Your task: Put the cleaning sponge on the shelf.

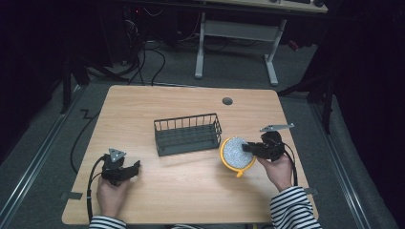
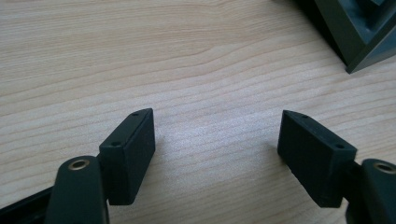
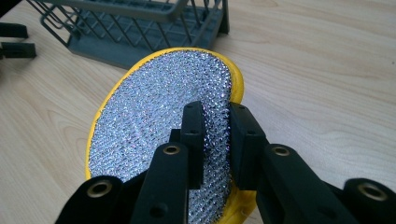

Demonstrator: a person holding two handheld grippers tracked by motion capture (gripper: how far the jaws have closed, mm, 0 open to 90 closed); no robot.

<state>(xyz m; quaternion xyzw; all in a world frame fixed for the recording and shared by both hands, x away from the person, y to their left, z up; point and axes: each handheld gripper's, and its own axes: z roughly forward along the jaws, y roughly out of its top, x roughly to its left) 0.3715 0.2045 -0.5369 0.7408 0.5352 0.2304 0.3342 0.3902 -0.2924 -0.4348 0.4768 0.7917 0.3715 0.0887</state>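
A round yellow scrubbing pad (image 1: pixel 235 152) with a glittery silver face (image 3: pixel 159 121) is held tilted just above the wooden table (image 1: pixel 191 191), right of the basket. My right gripper (image 1: pixel 248 148) is shut on the pad's near edge, its two jaws pinching the rim (image 3: pixel 217 126). A dark grey wire basket (image 1: pixel 187 134) stands at the table's middle with nothing visible in it. My left gripper (image 1: pixel 136 165) rests low at the front left, open, with only bare wood between its fingers (image 2: pixel 130 149).
A round cable hole (image 1: pixel 227 101) lies in the table's far side. A corner of the basket (image 2: pixel 359 32) shows ahead and to the right in the left gripper view. Beyond the table stands a white desk frame (image 1: pixel 236 33) with cables on the floor.
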